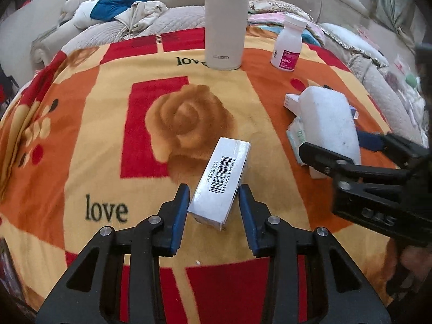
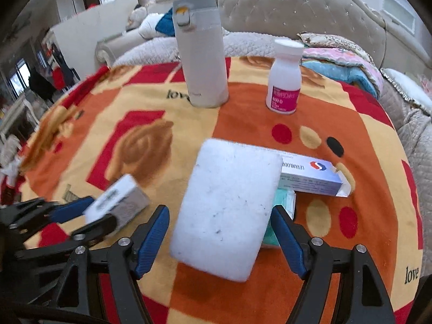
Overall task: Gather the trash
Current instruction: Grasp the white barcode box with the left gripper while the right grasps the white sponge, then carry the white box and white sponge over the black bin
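Blanket (image 2: 243,124); purple-white carton (image 2: 310,178) clear in right view only.

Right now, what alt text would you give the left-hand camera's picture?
A handheld gripper straddles a small white barcoded box on an orange, red and yellow blanket, its blue pads not visibly touching. A second gripper reaches toward a white foam block; a flask and pill bottle stand behind.

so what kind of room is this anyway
Most likely a bedroom at home: a tufted headboard, heaped bedding, and a small table under a "love" blanket bearing a flask and a pill bottle.
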A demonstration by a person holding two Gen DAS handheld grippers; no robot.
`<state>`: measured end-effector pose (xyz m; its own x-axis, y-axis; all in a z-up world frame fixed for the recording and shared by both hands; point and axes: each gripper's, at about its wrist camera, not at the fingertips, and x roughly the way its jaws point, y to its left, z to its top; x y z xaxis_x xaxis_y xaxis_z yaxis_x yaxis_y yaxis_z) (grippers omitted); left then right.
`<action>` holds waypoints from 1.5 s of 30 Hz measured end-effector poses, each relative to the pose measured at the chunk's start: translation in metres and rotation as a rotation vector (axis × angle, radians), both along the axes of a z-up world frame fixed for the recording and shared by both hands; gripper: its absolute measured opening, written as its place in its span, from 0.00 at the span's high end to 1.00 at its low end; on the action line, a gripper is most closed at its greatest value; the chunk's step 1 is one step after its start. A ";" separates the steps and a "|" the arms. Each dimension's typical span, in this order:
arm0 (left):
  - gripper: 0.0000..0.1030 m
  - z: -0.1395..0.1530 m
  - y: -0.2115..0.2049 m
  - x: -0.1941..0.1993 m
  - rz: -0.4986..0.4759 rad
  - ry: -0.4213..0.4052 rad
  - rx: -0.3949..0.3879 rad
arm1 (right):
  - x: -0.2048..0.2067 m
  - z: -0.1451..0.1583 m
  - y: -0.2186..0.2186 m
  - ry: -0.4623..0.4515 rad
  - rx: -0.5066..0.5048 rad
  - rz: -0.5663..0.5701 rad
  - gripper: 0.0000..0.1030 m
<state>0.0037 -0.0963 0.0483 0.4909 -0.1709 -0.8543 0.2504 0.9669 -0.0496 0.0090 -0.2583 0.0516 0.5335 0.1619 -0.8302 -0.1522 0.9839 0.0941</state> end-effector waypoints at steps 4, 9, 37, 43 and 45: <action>0.66 0.005 -0.004 -0.013 -0.008 -0.015 -0.004 | -0.022 0.012 -0.021 -0.023 0.076 0.010 0.42; 0.67 0.013 -0.018 -0.033 -0.019 -0.019 -0.043 | -0.062 0.032 -0.044 -0.032 0.082 0.054 0.42; 0.68 -0.018 -0.083 -0.065 -0.026 0.112 -0.091 | -0.138 -0.018 -0.109 0.102 0.062 -0.051 0.29; 0.73 -0.009 -0.095 -0.071 -0.053 0.071 -0.096 | -0.147 -0.003 -0.117 0.033 0.054 -0.044 0.44; 0.73 -0.003 -0.104 -0.076 -0.067 0.051 -0.096 | -0.150 0.003 -0.123 0.020 0.064 -0.048 0.44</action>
<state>-0.0723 -0.1999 0.0456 0.4318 -0.2844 -0.8560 0.3094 0.9381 -0.1557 -0.1411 -0.3812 0.0543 0.5251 0.1894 -0.8297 -0.1021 0.9819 0.1595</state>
